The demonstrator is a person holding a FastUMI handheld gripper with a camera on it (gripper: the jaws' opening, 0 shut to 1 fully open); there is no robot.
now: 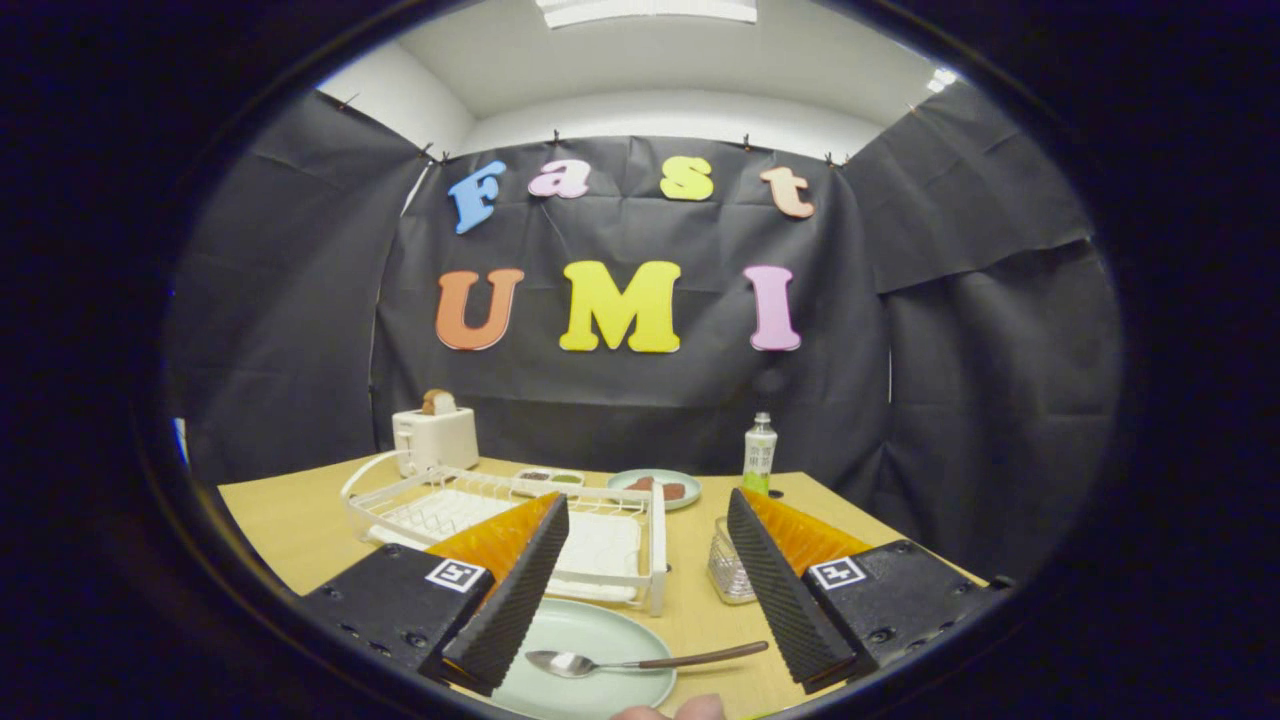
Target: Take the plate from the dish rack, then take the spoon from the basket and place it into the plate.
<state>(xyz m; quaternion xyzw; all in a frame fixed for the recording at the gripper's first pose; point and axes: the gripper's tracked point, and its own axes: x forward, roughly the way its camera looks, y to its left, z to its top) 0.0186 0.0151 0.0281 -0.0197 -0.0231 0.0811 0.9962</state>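
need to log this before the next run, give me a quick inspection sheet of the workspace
surface: tan table, bare patches look clean
job's things: pale green plate on the table in front of the dish rack; spoon with its bowl on the plate, handle over the rim; wire basket beside the rack
clutter: toaster, bottle, far plate with food
grippers: gripper open, holding nothing
cables: nothing seen
surroundings: black cloth wall; fingertips near the plate
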